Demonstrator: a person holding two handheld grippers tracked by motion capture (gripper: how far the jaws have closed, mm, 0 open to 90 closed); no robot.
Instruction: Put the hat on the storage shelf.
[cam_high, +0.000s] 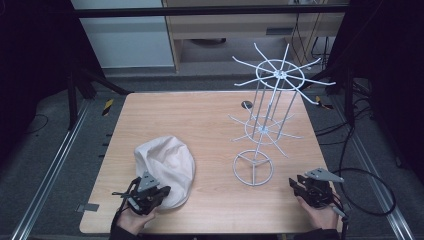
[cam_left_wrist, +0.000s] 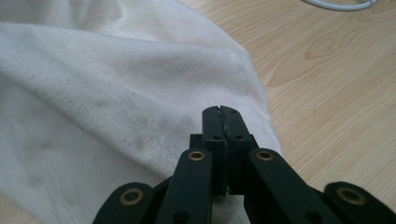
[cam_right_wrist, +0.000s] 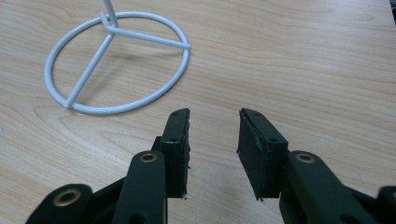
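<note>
Right now I have plenty of bare room across the far half of the light wooden table (cam_high: 200, 115), behind the cream cloth hat (cam_high: 167, 162) that I use as my landmark. That crumpled, soft fabric hat lies near the table's near edge, toward its left side, well inside every border. To the hat's right stands a white wire rack (cam_high: 267, 120) with two tiers of spokes on a ring base; a clear strip of wood separates the two.

My left gripper (cam_high: 159, 192) sits at the hat's near edge, and in the left gripper view its black jaws are pressed tight together with their tips (cam_left_wrist: 220, 122) over the cloth; I cannot tell whether any fabric is pinched between them. My right gripper (cam_high: 295, 186) rests well to the hat's right, beyond the rack's ring base (cam_right_wrist: 116, 65), with its jaws standing narrowly apart and nothing between them.

Grey floor and metal rails surround the table, with dark curtains left and right of the hat's side.
</note>
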